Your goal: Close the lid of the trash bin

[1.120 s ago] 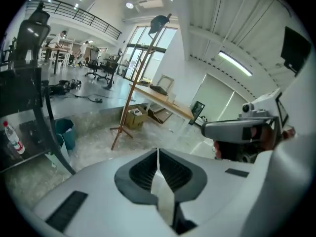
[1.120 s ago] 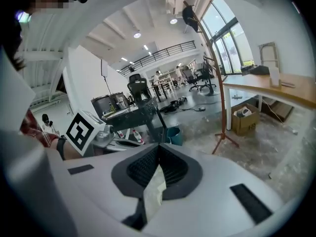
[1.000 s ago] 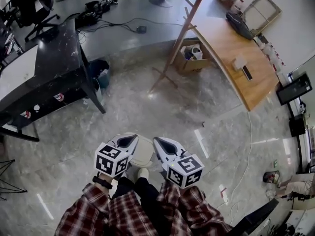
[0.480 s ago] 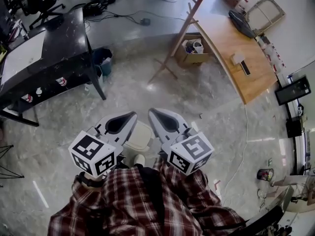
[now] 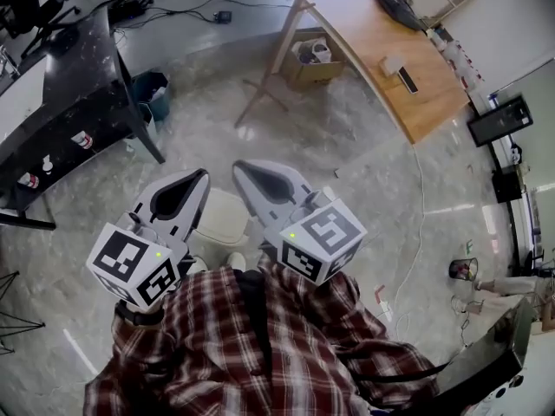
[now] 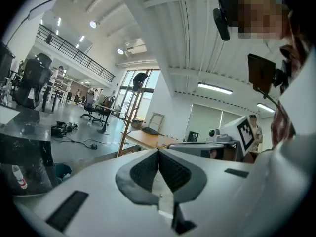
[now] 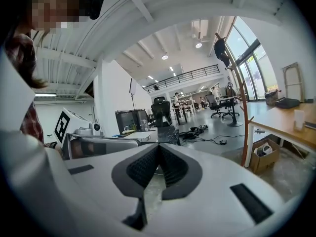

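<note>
In the head view a small cream trash bin (image 5: 222,219) stands on the floor just ahead of the person's shoe, its lid lying flat and down. My left gripper (image 5: 201,174) and right gripper (image 5: 238,165) are held high above it, one at each side, both shut with nothing between the jaws. The left gripper view shows my left gripper (image 6: 158,151) pointing out over the room, and the right gripper view shows my right gripper (image 7: 158,146) doing the same. Neither of those two views shows the bin.
A black desk (image 5: 61,102) stands at the left with a blue bin (image 5: 149,89) beside its leg. A wooden coat rack (image 5: 277,50), a cardboard box (image 5: 308,59) and a curved wooden table (image 5: 390,68) are farther off. A cable (image 5: 416,224) trails at the right.
Both grippers have risen toward the head camera and look larger, still shut. The view has shifted, and the bin's lid stays down.
</note>
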`<state>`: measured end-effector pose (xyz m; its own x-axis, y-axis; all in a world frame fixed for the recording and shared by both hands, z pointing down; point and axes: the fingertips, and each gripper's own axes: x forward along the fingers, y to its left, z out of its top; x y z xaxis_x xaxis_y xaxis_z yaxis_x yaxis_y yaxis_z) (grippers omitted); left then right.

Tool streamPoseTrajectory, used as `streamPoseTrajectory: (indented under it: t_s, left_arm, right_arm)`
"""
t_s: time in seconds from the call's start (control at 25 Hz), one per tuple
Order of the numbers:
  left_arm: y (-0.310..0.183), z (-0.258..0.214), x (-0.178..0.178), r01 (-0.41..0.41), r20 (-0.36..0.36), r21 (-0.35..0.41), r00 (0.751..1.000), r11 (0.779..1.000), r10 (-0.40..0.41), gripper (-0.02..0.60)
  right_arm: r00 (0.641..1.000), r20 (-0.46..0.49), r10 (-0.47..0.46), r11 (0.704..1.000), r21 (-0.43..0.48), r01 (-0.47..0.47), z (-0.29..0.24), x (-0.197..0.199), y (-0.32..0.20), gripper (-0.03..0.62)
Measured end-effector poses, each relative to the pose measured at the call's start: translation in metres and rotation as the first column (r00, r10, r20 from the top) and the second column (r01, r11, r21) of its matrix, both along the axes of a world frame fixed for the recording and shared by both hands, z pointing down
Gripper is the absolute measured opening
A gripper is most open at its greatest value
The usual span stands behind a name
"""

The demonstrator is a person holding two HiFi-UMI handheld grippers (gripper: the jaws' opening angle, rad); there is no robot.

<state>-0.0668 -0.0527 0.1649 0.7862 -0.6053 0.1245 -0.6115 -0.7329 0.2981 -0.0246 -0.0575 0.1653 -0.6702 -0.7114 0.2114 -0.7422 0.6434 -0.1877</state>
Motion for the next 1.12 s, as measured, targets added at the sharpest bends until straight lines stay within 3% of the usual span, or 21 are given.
streamPoseTrajectory:
  t_s: [1.12]
  left_arm:
    - [0.026,0.018,0.018,-0.047,-0.001,-0.046,0.999,0.998,0.047,0.012]
  right_arm:
    - [0.999,-0.024,0.024,0.999,-0.046,-0.026,0.017,0.008,0.024,0.012]
